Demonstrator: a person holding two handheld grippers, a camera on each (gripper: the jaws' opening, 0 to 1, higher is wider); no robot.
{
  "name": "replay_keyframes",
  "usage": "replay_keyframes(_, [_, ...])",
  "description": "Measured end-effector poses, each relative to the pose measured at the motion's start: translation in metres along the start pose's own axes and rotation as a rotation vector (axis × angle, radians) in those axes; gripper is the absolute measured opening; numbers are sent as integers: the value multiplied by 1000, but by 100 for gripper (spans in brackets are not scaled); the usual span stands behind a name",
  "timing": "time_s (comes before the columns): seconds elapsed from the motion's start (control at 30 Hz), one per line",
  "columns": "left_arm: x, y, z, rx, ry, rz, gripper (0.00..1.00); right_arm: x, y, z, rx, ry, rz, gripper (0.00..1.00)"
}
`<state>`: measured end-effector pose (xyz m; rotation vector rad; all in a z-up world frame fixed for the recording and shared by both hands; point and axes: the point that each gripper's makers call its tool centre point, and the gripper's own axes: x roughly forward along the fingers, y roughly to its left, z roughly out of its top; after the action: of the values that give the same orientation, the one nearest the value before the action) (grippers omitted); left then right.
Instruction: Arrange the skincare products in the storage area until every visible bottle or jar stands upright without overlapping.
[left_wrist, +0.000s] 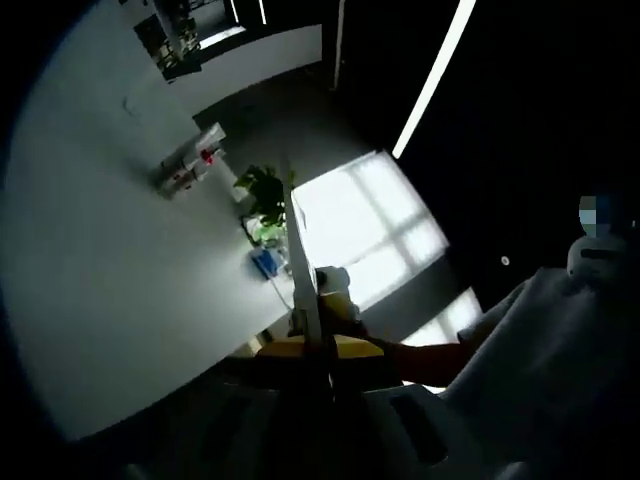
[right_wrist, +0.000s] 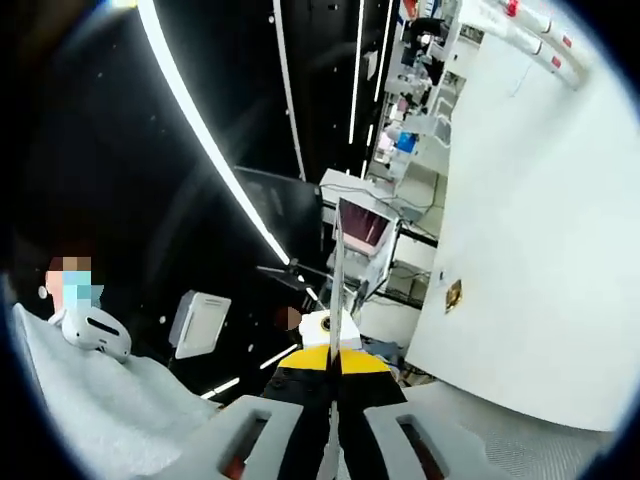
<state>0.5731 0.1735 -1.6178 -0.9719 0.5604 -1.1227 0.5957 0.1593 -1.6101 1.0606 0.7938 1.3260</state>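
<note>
In the left gripper view, the left gripper (left_wrist: 318, 330) rises from the bottom edge with its two jaws pressed flat together into one thin blade; nothing can be seen between them. The view is rolled hard, pointing up into a room. A white wall (left_wrist: 110, 250) fills the left side, with a small wall-mounted box (left_wrist: 188, 165) on it. A potted plant (left_wrist: 265, 195) sits near the jaw line, just beside a bright window (left_wrist: 370, 225). A ceiling light strip (left_wrist: 435, 75) runs through the dark area to the right. A person in a white garment (left_wrist: 555, 350) stands at the near right. No bottle or jar can be made out here.

In the right gripper view, the right gripper (right_wrist: 338, 345) is likewise closed, jaws together and holding nothing visible. A white partition (right_wrist: 530, 230) takes the right side, cluttered shelving (right_wrist: 420, 70) lies far beyond, a monitor (right_wrist: 365, 225) stands behind the jaws, and a person (right_wrist: 90, 330) is at the near left. The skincare products cannot be located.
</note>
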Motion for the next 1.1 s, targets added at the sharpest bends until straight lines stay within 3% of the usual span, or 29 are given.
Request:
replay_keyframes(0.1, [-4, 0, 4, -21, -17, -9, 1, 2, 0, 2, 2, -7, 4, 0])
replay_keyframes(0.3, [-5, 1, 6, 17, -29, 14, 0, 4, -1, 5, -41, -14, -6, 0])
replay_keyframes(0.4, [-6, 3, 7, 19, -31, 24, 0, 2, -5, 3, -45, 10, -24, 1])
replay_keyframes(0.5, [-8, 6, 10, 1, -46, 32, 0, -5, -15, 7, -126, 11, -109, 4])
replay_keyframes(0.63, [-8, 9, 11, -24, -52, 48, 0, -13, -10, 16, -188, -15, -128, 4])
replay_keyframes(0.77, [-9, 13, 13, -41, -68, 68, 0, -28, -19, 39, -457, -78, -316, 13])
replay_keyframes(0.83, [-9, 15, 16, -57, -77, 68, 0, -35, -29, 45, -587, -67, -435, 28])
replay_keyframes(0.9, [-8, 16, 17, -73, -77, 72, 0, -41, -37, 49, -652, -75, -511, 39])
replay_keyframes(1.1, [-3, 18, 24, -99, -75, 80, 0, -68, -54, 57, -734, -126, -687, 41])
